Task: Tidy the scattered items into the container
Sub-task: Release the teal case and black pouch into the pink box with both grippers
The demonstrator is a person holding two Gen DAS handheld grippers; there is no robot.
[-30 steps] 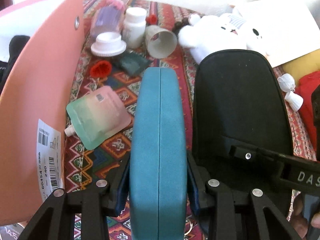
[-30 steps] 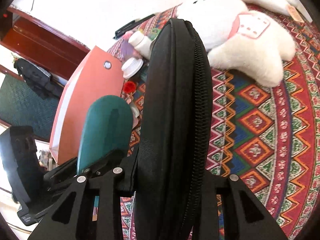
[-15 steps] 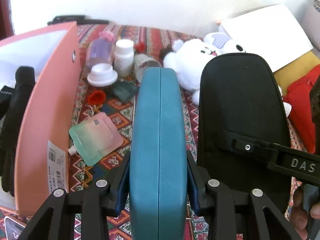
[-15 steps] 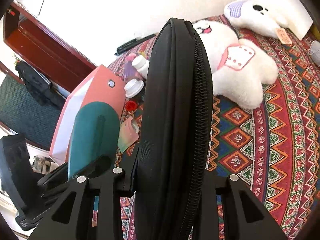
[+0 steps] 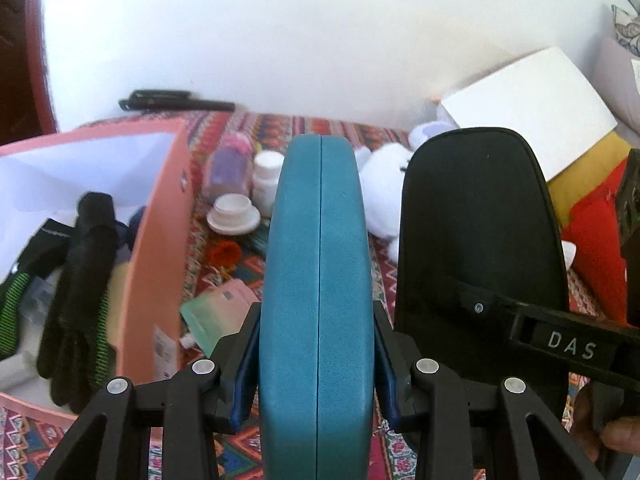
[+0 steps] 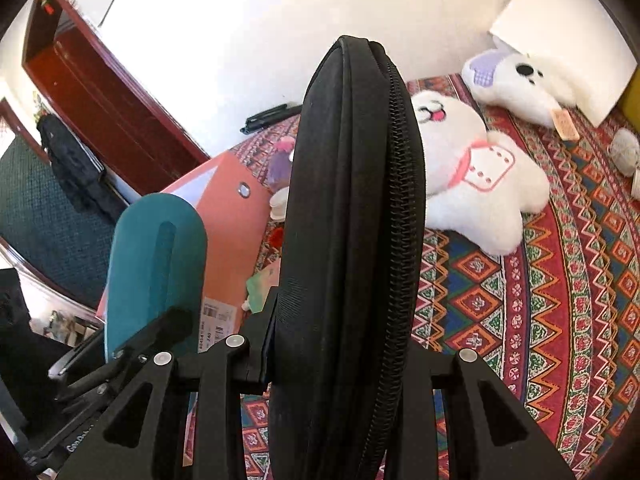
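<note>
My left gripper (image 5: 316, 380) is shut on a teal hard case (image 5: 318, 280), held upright on its edge above the patterned cloth. Just to its right, my right gripper (image 6: 340, 352) is shut on a black zipped case (image 6: 352, 220), also upright; this black case (image 5: 476, 232) shows side-on in the left wrist view. From the right wrist, the teal case (image 6: 156, 264) appears at lower left. The pink box (image 5: 160, 240) stands open to the left, below both cases, with a black glove (image 5: 80, 292) and other dark items inside.
On the cloth beside the box lie a pastel pouch (image 5: 216, 316), a red cap (image 5: 226, 252), a white lid (image 5: 234, 216), a white bottle (image 5: 267, 180) and a purple bottle (image 5: 228, 172). Two white plush toys (image 6: 472, 176) (image 6: 516, 80) lie to the right. A red cloth (image 5: 592, 248) is far right.
Both grippers have risen with their cases still gripped. The items on the cloth look smaller and farther, and the inside of the pink box has come into view.
</note>
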